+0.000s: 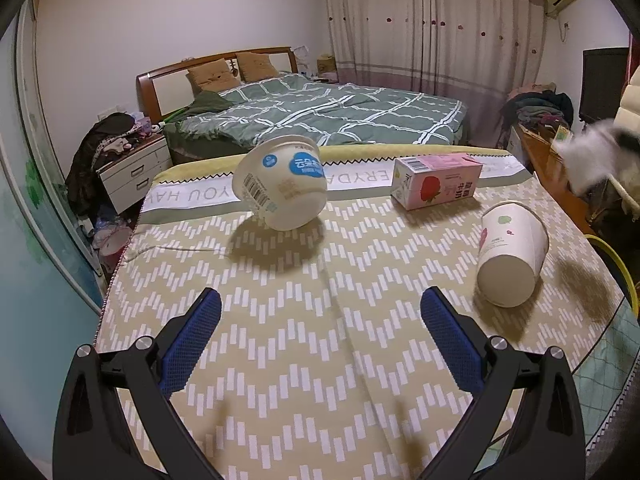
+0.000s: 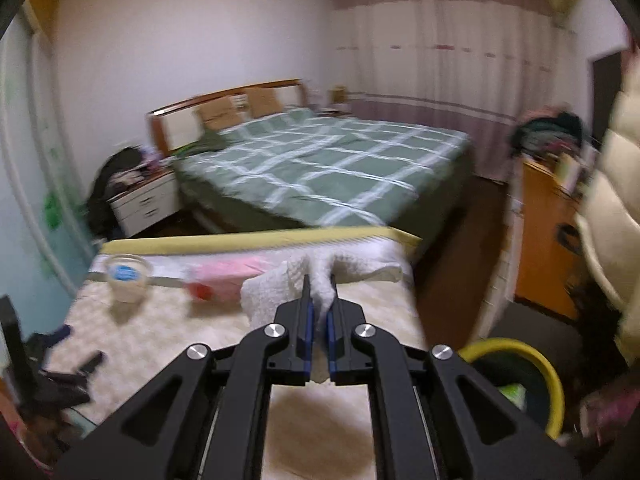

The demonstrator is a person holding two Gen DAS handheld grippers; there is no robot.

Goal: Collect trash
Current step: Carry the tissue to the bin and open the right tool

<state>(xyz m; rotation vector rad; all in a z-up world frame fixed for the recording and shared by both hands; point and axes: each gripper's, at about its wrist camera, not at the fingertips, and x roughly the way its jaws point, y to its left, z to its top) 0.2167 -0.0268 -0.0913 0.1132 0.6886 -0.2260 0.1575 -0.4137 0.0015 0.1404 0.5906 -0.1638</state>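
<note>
Trash lies scattered on the table (image 1: 280,344), which wears a beige zigzag-patterned cloth: a white yogurt tub (image 1: 280,182) with blue labels sits tipped on its side at about eleven o'clock from the left gripper (image 1: 320,312), a pink strawberry milk carton (image 1: 436,180) lies flat at about one o'clock near the table's far edge, and a white paper cup (image 1: 510,256) rests on its side at about two o'clock, its closed base turned toward the camera. The left gripper hovers above the cloth with its blue-padded fingers (image 1: 196,336) spread wide and nothing between them; all three items are apart from it and from each other. In the right wrist view, which is motion-blurred, the right gripper (image 2: 320,312) has its fingers pinched together on a crumpled white paper towel (image 2: 320,280), which spills out ahead of the tips toward twelve o'clock; whether any of the towel touches the table is hard to say through the blur. At about four o'clock from the right gripper stands a bin with a yellow rim (image 2: 536,364), just off the table's right side, with something green inside. The tub and the pink carton show as soft shapes at ten and eleven o'clock. Beyond the table stands a bed (image 1: 340,114) with a green checked quilt.
</note>
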